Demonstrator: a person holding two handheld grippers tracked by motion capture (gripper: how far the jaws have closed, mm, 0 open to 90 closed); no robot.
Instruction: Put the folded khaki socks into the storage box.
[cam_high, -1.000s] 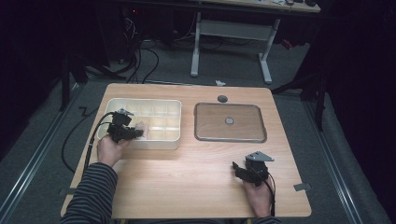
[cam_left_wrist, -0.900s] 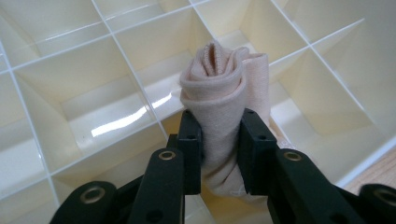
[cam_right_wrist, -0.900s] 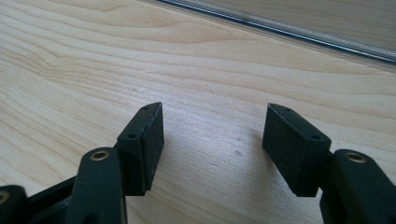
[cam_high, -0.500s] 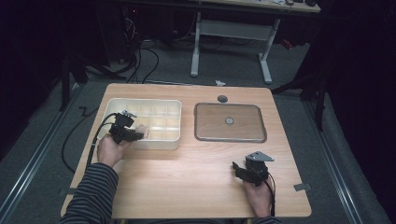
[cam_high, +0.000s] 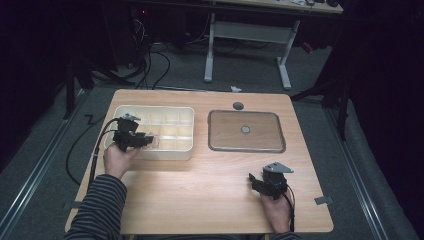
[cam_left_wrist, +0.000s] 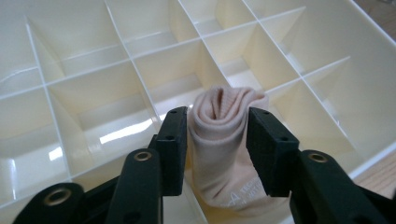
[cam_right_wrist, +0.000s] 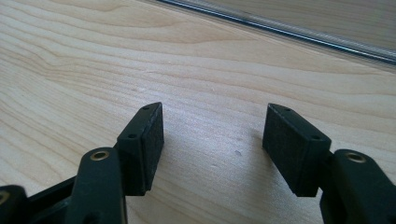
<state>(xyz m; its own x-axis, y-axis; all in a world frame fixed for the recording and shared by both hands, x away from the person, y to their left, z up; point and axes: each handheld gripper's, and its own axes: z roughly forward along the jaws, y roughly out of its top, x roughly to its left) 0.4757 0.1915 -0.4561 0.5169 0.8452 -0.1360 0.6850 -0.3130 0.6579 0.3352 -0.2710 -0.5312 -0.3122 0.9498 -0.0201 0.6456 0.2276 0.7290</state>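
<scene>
The left gripper (cam_high: 142, 141) sits over the near left part of the divided box (cam_high: 185, 152), a cream tray split into many small compartments that stands on the left half of the table (cam_high: 200, 200). In the left gripper view, a rolled pale pink sock (cam_left_wrist: 224, 140) stands between the 2 jaws and reaches down into the compartment directly under them, close to the box's near wall. The jaws have just been opening. The left pad has a thin gap to the sock, and the right pad lies along the sock's side or just off it; no squeezing of the fabric is visible, so the sock is loose between half-open jaws. White lettering shows on the sock's lower end, too small to read.

The left hand (cam_high: 117, 159) grips the tool from the near side, with a striped sleeve (cam_high: 97, 210) behind it and the cable running off the table's left edge.

The right gripper (cam_high: 257, 181) rests on the bare wood at the near right of the table, held by the right hand (cam_high: 276, 210). In the right gripper view, its jaws stand wide apart with only the table surface between them and nothing held.

A flat lid (cam_high: 246, 131) with a metal rim lies beside the box on the right half of the table, well apart from both grippers.
</scene>
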